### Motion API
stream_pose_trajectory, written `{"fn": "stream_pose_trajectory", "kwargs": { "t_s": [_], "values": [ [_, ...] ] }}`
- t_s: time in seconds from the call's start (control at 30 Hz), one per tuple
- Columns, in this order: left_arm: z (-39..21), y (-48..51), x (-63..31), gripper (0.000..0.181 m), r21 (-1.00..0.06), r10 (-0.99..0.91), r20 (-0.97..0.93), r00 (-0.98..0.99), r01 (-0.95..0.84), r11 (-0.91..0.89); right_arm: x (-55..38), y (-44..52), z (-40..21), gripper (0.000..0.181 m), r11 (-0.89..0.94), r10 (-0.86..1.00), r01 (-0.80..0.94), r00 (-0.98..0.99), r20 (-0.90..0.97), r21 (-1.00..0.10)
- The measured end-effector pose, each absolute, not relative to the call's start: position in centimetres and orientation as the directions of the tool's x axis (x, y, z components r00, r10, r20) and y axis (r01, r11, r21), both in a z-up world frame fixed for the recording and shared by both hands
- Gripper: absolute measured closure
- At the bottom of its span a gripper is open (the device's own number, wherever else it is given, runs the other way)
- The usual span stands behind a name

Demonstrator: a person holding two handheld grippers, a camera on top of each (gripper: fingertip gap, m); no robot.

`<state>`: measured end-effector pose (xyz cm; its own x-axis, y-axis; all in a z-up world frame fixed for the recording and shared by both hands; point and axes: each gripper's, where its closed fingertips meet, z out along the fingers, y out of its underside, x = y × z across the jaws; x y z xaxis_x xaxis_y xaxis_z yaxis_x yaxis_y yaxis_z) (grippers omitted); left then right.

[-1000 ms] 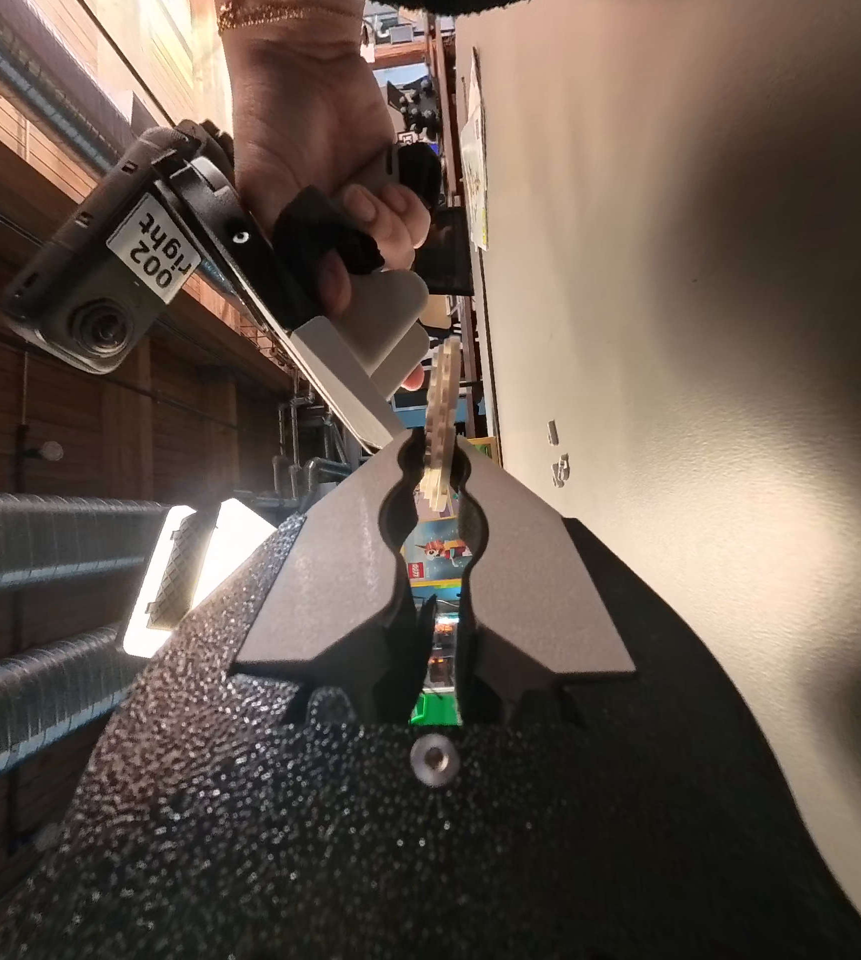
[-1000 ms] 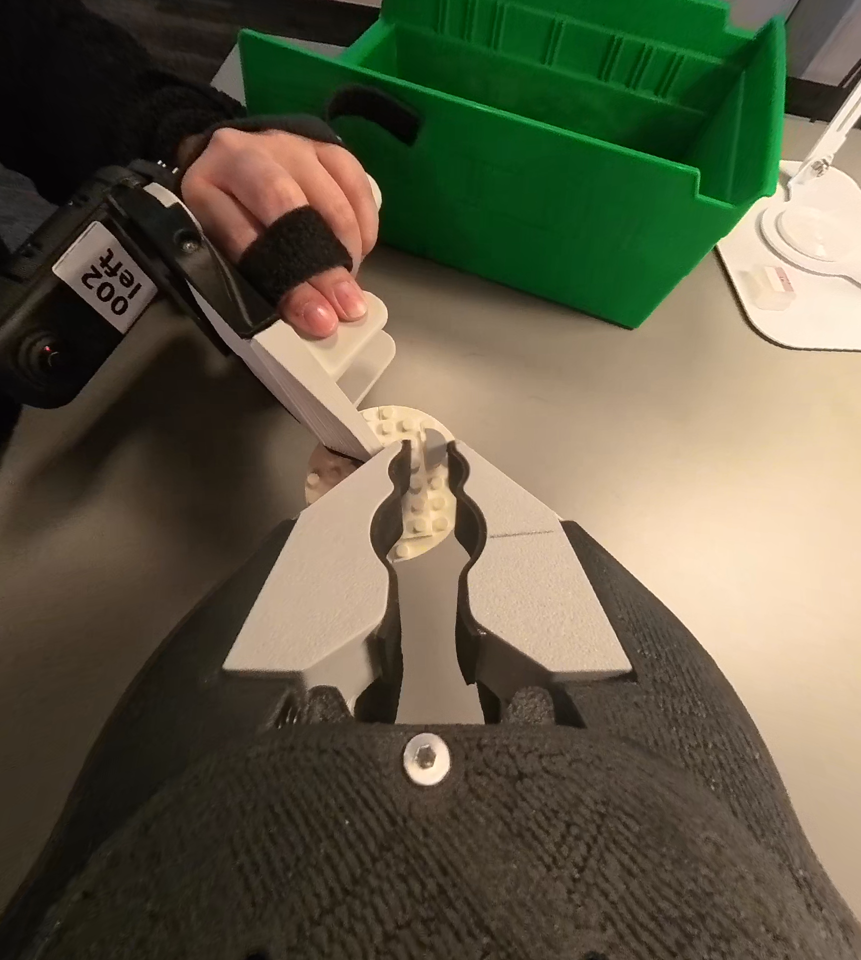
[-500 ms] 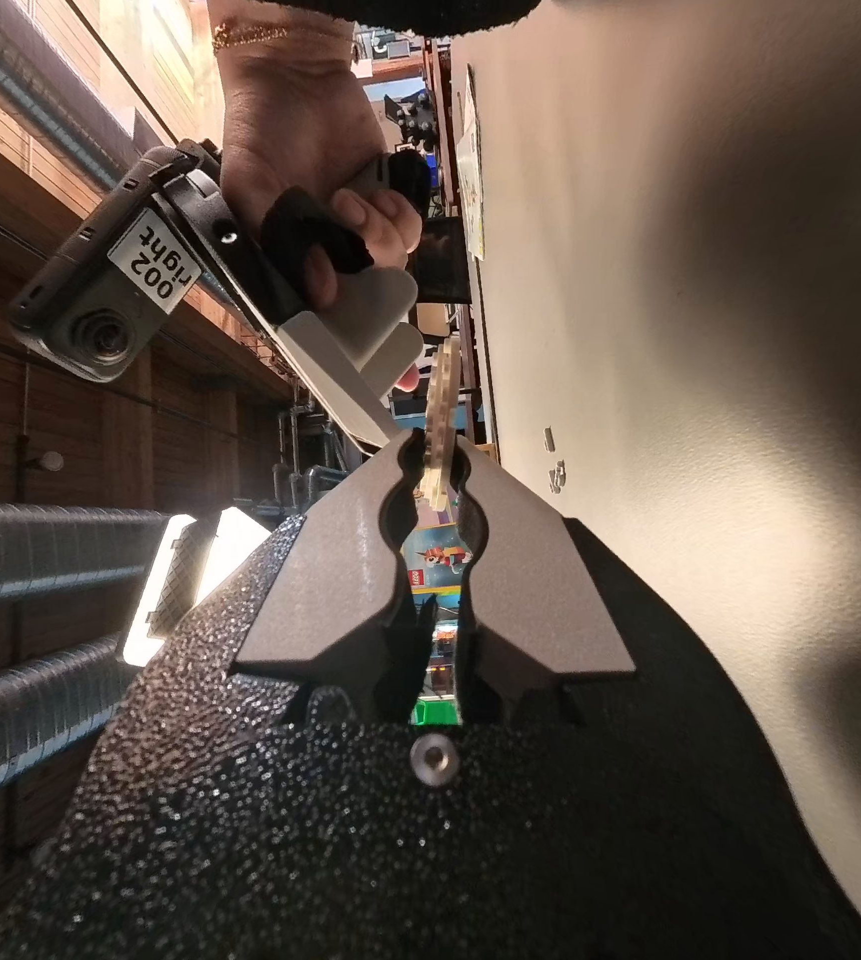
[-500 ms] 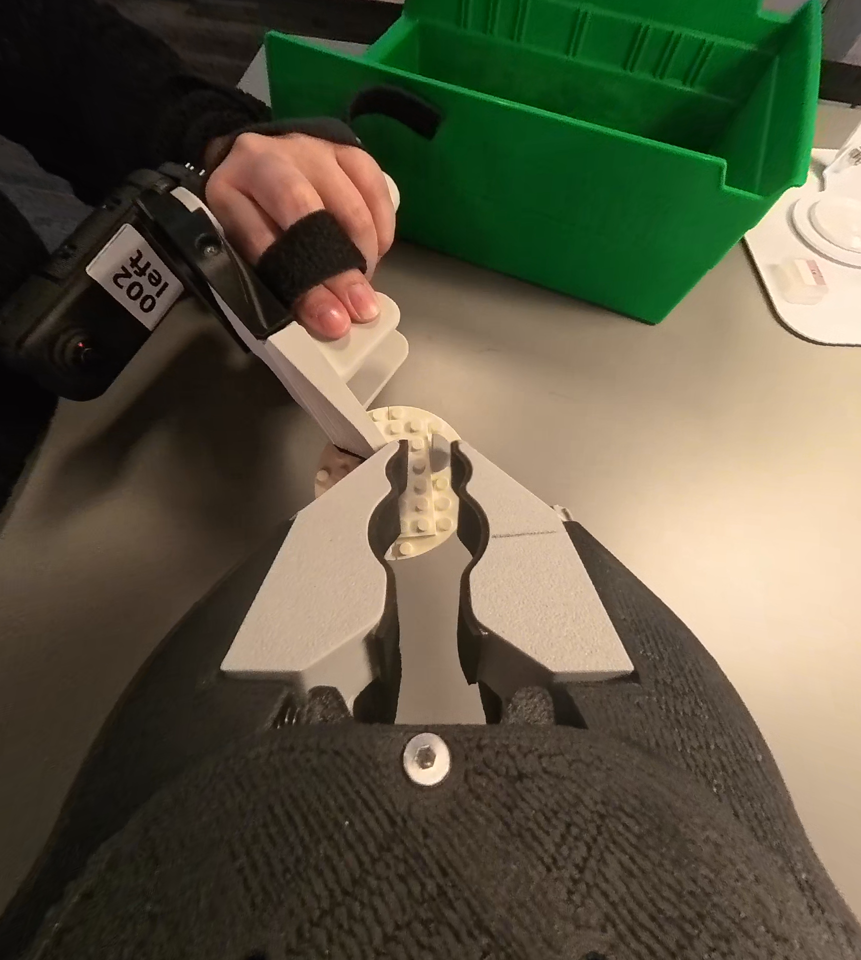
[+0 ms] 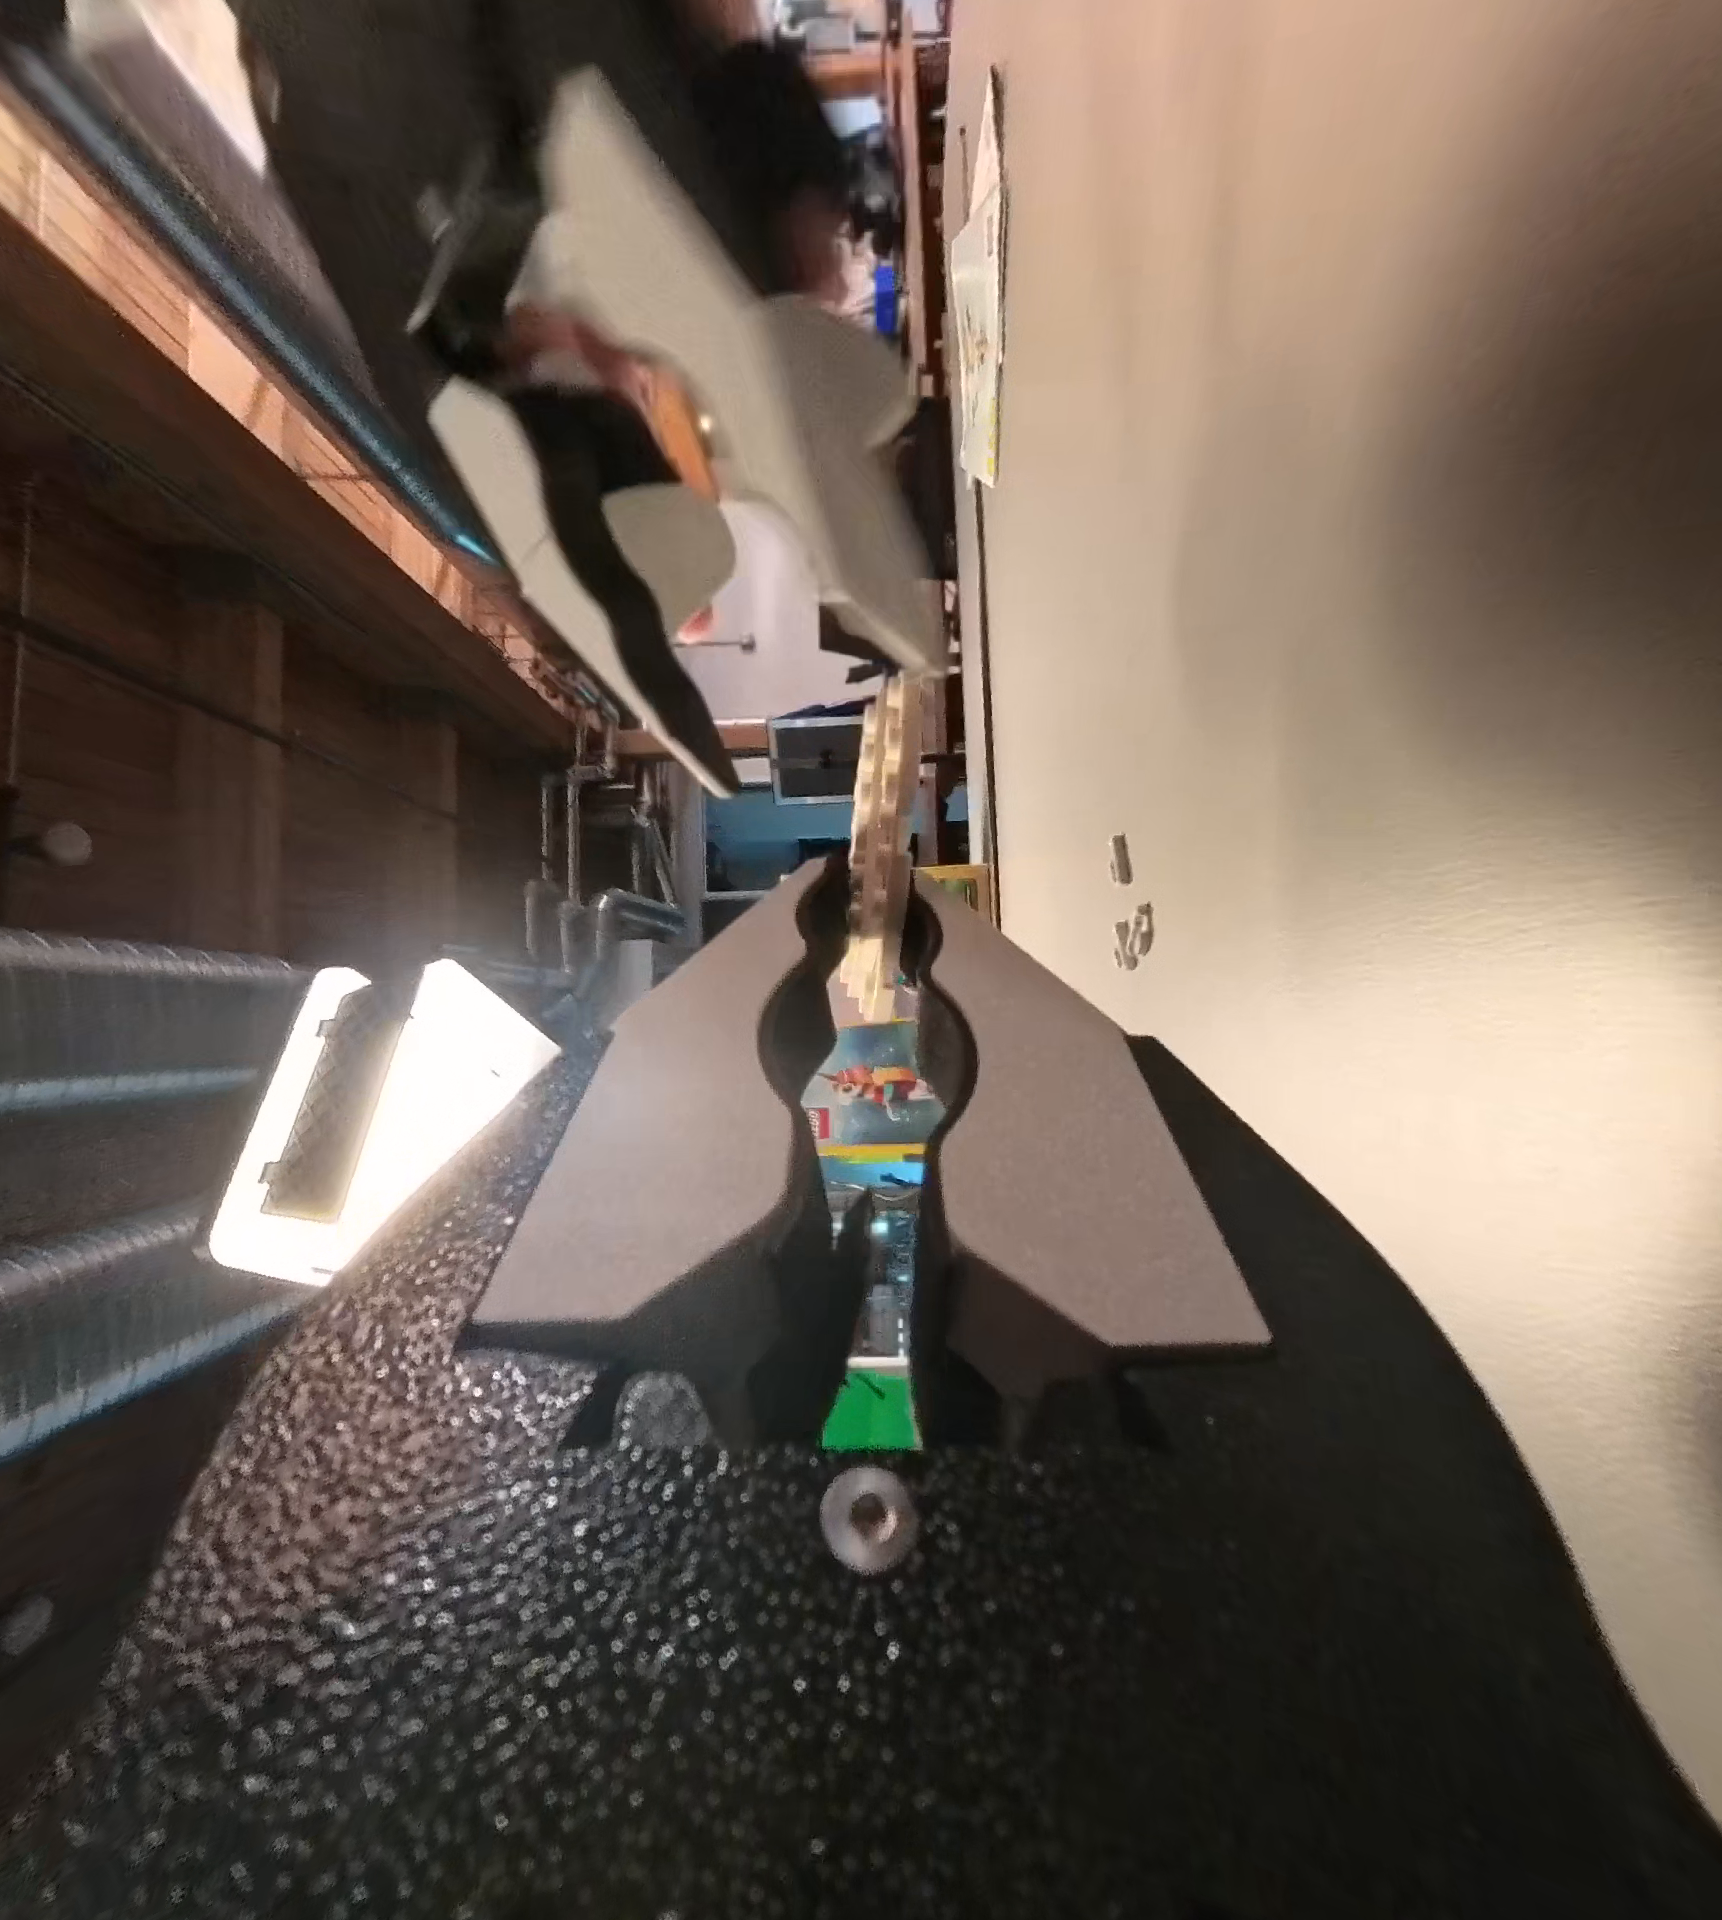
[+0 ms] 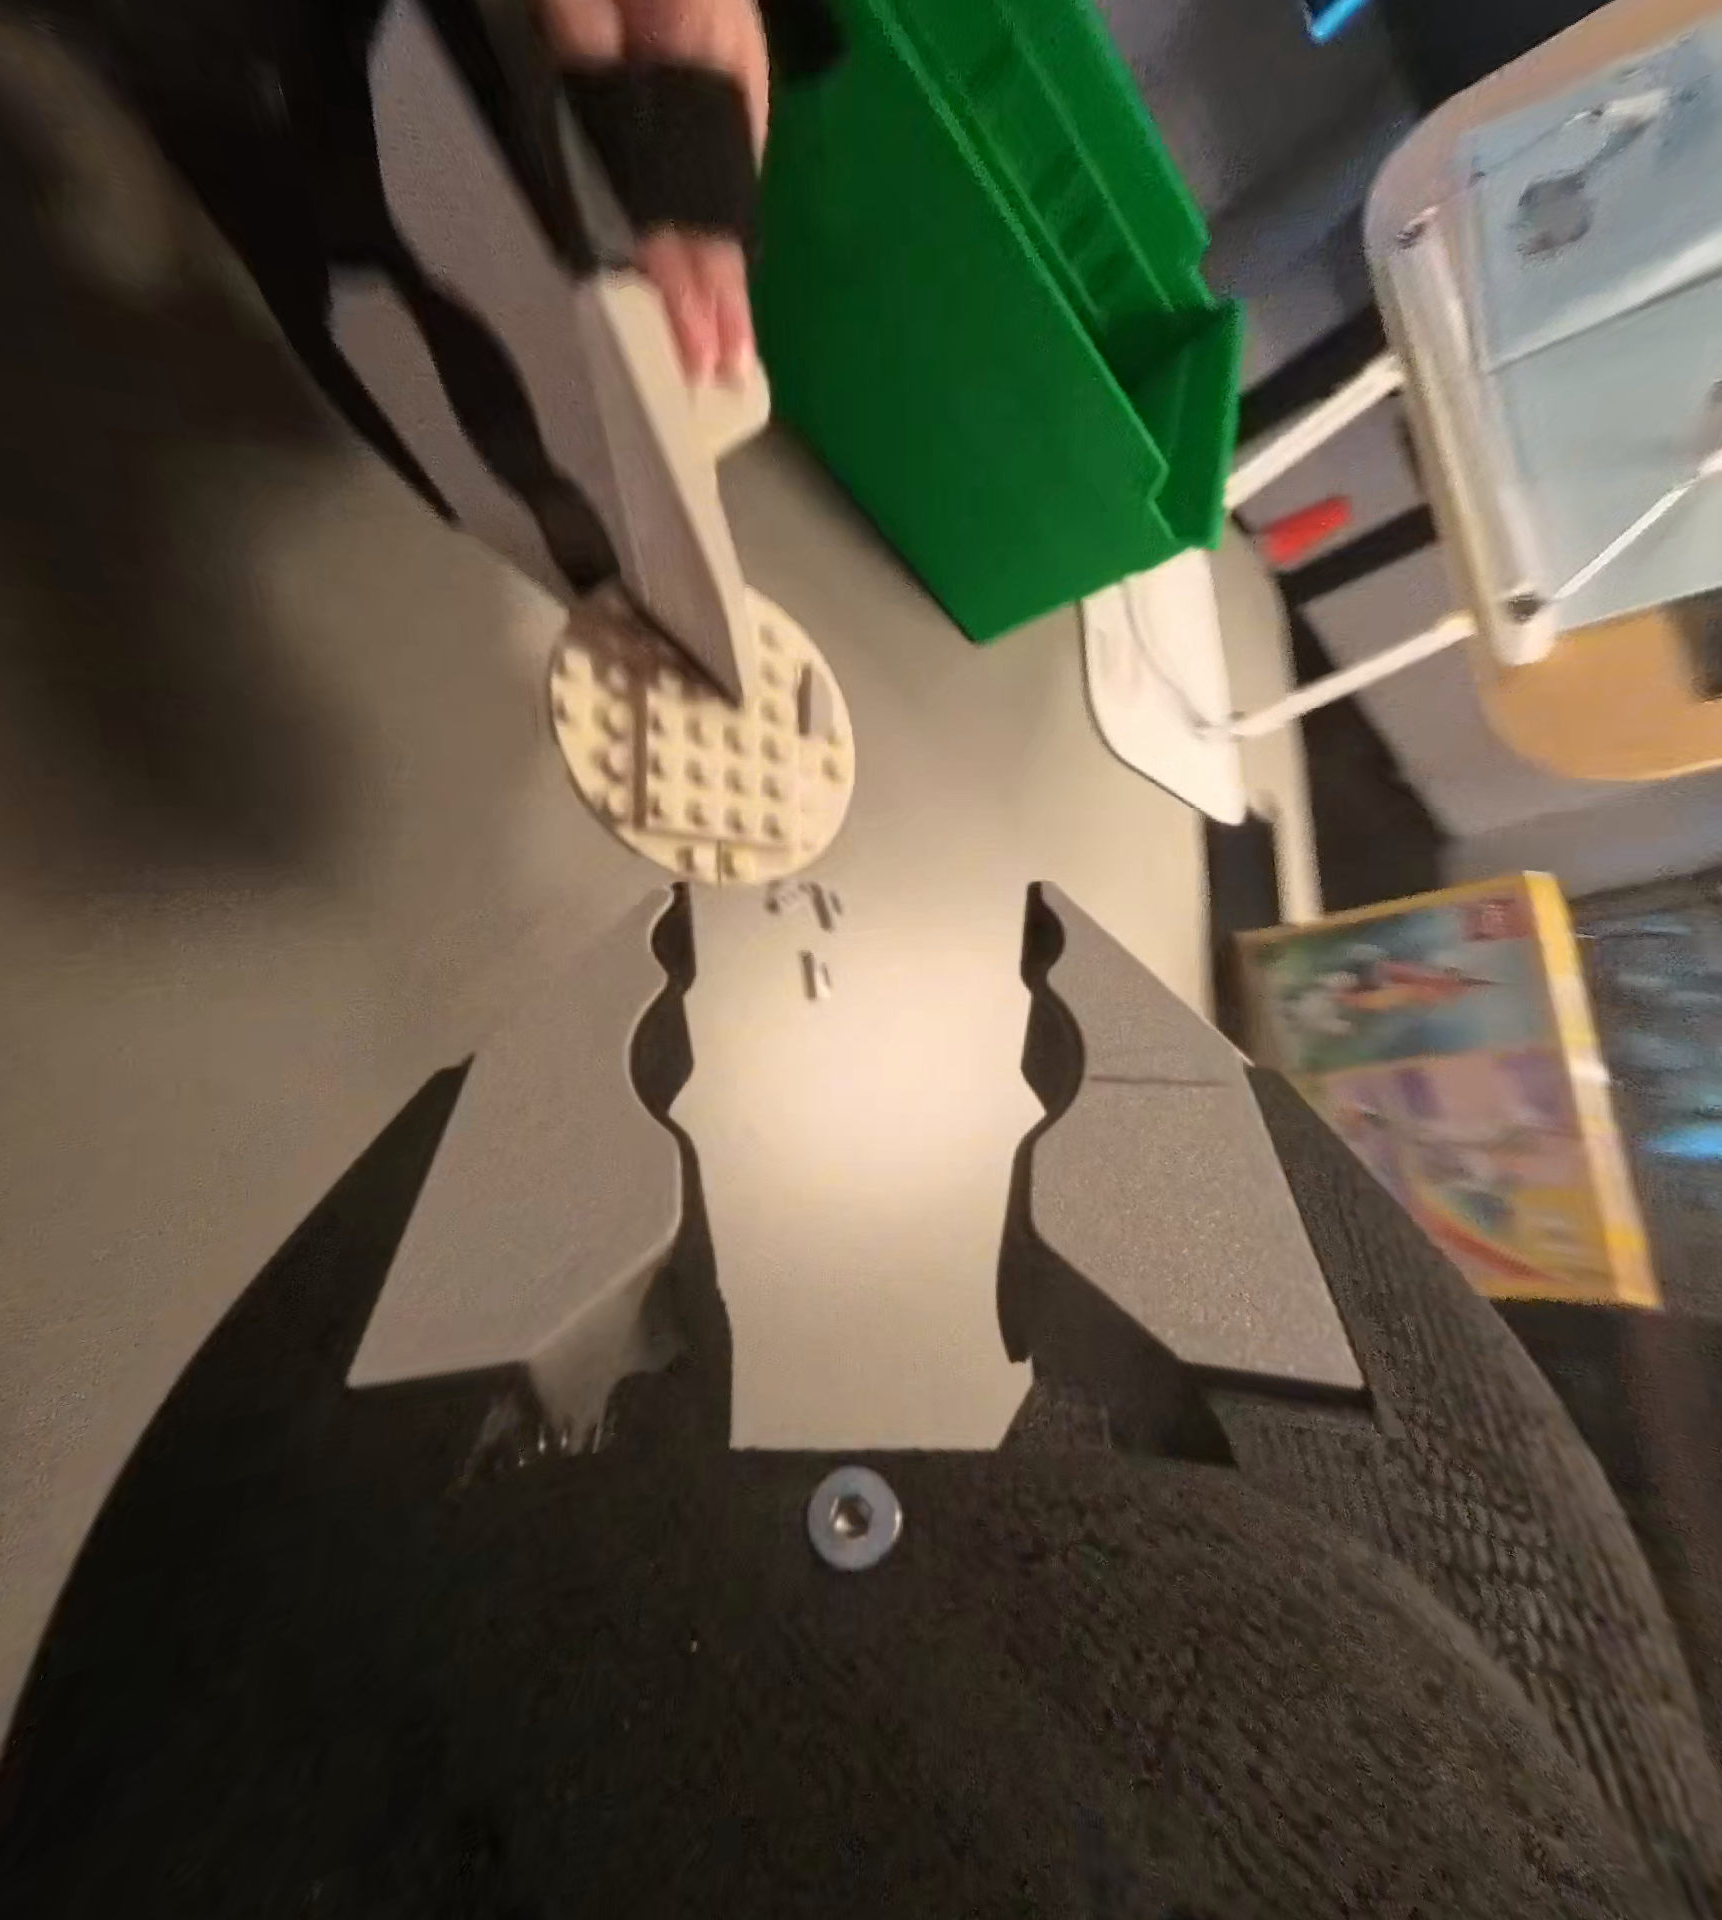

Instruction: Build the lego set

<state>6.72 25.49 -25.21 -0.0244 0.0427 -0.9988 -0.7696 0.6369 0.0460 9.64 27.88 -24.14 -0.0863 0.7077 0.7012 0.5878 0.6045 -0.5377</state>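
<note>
My left tongs (image 5: 878,894) are pinched on the rim of the round cream lego plate (image 5: 883,831), which I see edge-on between the tips, held off the desk (image 5: 1408,727). From the right wrist view, that same plate (image 6: 701,743) faces me with its studs showing and the left tongs (image 6: 701,665) gripping its far side. My right tongs (image 6: 852,904) are spread wide with nothing between them, their tips just short of the plate's near edge. In the left wrist view they (image 5: 805,727) appear blurred, past the plate.

Below the gap of the right tongs, a few small grey pieces (image 6: 805,935) lie on the bare desk (image 6: 265,1039), close to the plate. A green bin (image 6: 971,343) sits on the desk beyond the plate, and a white lamp base (image 6: 1169,686) stands just beside the bin. A lego box (image 6: 1439,1091) stands past the desk's right edge. The hand (image 6: 670,156) on the left tongs wears a black strap.
</note>
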Motion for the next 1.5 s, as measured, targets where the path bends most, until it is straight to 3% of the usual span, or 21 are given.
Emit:
{"fn": "stream_pose_trajectory", "kwargs": {
  "t_s": [0.1, 0.27, 0.47, 0.67, 1.33, 1.5],
  "values": [
    [-24.9, 25.6, 6.6, 0.175, 0.025, 0.037, -0.999, -0.003, -0.776, 0.631, 9.3, 27.5, -25.2, 0.113, 0.719, 0.531, 0.582, -0.11, 0.84, -0.379],
    [-25.0, 25.6, 6.6, 0.174, 0.023, 0.033, -0.999, -0.002, -0.776, 0.63, 8.3, 26.8, -26.6, 0.104, 0.765, 0.461, 0.552, -0.112, 0.88, -0.331],
    [-24.8, 25.4, 6.8, 0.174, 0.004, 0.027, -0.999, 0.018, -0.767, 0.641, 6.5, 27.1, -26.1, 0.11, 0.83, 0.253, 0.539, -0.14, 0.957, -0.141],
    [-24.9, 25.5, 6.8, 0.174, 0.0, 0.022, -1.0, 0.019, -0.77, 0.638, 5.8, 26.5, -26.1, 0.126, 0.855, 0.229, 0.502, -0.14, 0.963, -0.13],
    [-25.9, 25.5, 7.2, 0.174, 0.026, 0.013, -1.0, -0.024, -0.779, 0.626, 5.8, 27.2, -27.3, 0.137, 0.815, 0.163, 0.579, -0.21, 0.964, -0.012],
    [-26.1, 25.3, 7.4, 0.175, 0.022, 0.004, -1.0, -0.024, -0.771, 0.636, 5.7, 27.2, -26.5, 0.156, 0.822, 0.136, 0.569, -0.176, 0.975, -0.012]
  ]
}}
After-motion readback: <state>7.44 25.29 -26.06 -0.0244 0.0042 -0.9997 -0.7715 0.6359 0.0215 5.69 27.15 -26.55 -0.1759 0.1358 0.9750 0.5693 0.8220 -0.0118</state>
